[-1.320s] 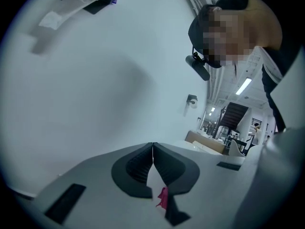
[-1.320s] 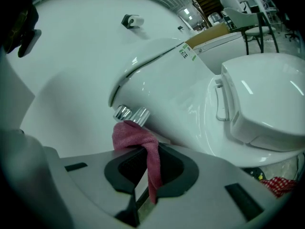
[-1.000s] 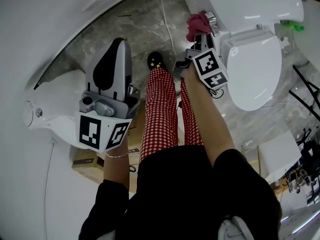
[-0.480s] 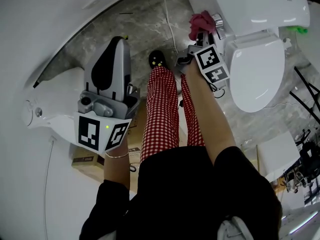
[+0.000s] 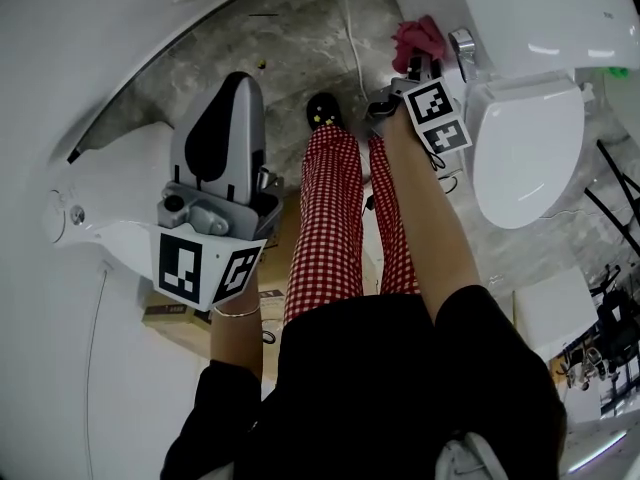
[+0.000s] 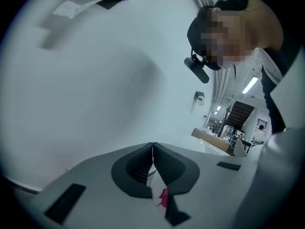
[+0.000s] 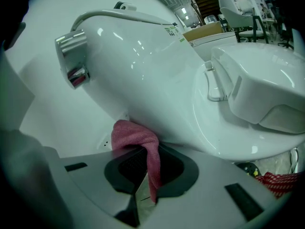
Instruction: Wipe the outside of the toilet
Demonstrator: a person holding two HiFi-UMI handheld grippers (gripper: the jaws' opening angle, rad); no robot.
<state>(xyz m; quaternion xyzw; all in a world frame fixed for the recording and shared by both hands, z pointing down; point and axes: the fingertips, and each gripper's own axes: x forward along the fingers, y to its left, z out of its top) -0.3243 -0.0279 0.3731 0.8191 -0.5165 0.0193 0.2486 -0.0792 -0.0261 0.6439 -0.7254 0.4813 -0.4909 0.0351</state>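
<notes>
Right gripper [image 5: 418, 64] edged along toilet tank [image 7: 157, 80] | pink cloth [image 7: 134, 135] pressed | marble floor [image 5: 290, 68]

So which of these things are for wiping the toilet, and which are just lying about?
For the job: toilet, pink cloth, right hand-held gripper pinching the cloth.
Just lying about: cardboard box, white cable, left hand-held gripper, shut on nothing.
</notes>
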